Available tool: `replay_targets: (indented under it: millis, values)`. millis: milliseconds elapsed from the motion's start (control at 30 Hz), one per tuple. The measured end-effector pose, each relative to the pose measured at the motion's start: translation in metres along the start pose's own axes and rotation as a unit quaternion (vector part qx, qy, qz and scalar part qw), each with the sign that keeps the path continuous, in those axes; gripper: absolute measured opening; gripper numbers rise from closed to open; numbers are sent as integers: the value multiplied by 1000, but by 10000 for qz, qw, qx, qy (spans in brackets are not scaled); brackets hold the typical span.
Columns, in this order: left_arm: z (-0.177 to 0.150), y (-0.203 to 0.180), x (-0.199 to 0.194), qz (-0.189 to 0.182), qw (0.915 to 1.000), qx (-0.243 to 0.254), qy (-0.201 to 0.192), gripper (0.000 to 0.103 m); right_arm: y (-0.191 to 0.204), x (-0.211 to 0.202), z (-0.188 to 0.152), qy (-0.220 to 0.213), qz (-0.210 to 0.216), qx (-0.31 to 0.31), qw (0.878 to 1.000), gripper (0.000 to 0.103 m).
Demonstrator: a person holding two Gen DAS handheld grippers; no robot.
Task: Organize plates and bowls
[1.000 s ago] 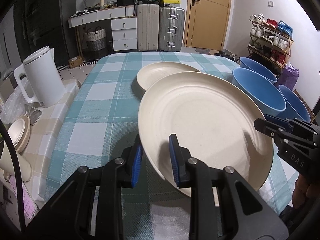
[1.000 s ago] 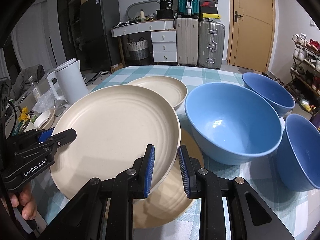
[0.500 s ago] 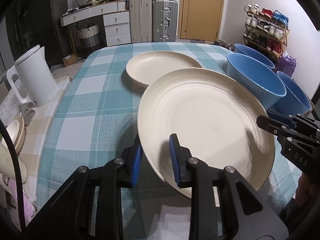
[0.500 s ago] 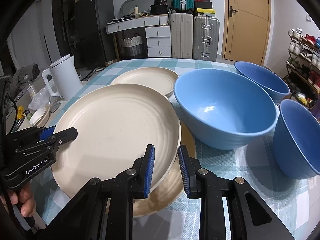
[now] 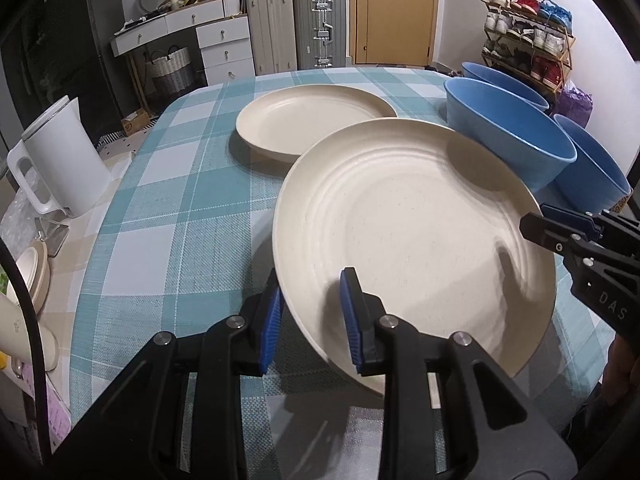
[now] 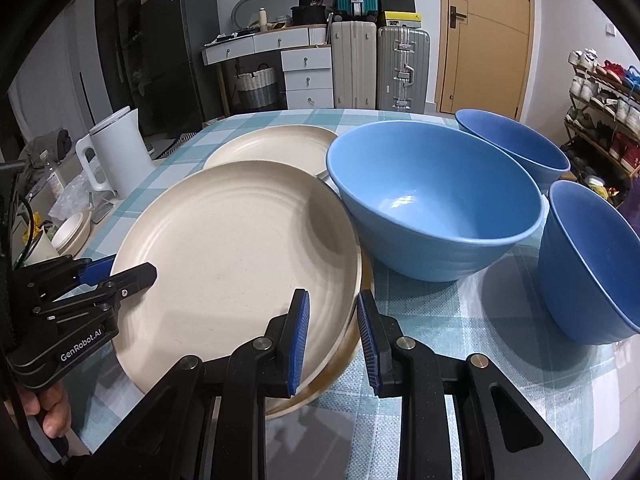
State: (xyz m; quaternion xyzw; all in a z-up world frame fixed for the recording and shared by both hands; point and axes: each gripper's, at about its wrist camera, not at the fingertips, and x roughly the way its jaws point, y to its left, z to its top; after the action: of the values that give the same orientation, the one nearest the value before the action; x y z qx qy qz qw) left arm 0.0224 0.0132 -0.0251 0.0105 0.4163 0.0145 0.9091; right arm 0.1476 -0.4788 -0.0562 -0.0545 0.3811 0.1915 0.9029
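A large cream plate (image 5: 416,236) is held by both grippers just above another cream plate (image 6: 340,368) lying on the checked table. My left gripper (image 5: 310,316) is shut on its left rim. My right gripper (image 6: 332,340) straddles its right rim with the jaws a little apart around both plates' edges. A third cream plate (image 5: 312,120) lies farther back. Three blue bowls stand to the right: a big one (image 6: 436,200), one behind it (image 6: 516,148) and one at the near right (image 6: 592,264).
A white kettle (image 5: 60,160) stands on a side counter at the left, with small dishes (image 5: 28,276) near it. The teal checked tablecloth (image 5: 180,220) covers the table. Suitcases, drawers, a door and a shoe rack stand behind.
The held plate has come down and sits lower over the plate beneath it. The right gripper's jaws have opened wider. Both cameras have tilted slightly.
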Motion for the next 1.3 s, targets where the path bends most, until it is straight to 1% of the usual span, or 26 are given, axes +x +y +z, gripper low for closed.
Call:
replay_targets:
  millis: [300,533,667,800,1067,1300]
  values:
    - [-1,-4,4,91,9999,85,41,26,1,2,-5,32,-73,-55,10000,25]
    - [-3,-8,7,139,9997,174,67,26,5,6,-10,12,-234,-157,9996,25]
    - [-4,-10,8,185,9996,225,59,26,3,8,-13,5,-228,-141,9996,25]
    - [-6,-13,11,312,9990,325,41,27,4,10,-16,-6,-316,-228,9992,25]
    - [-8,-17,15,445,9980,444,29,27,8,15,-19,-53,-492,-432,9978,25]
    - [-9,-17,17,481,9978,463,-3,27,12,18,-20,-93,-631,-599,9962,25]
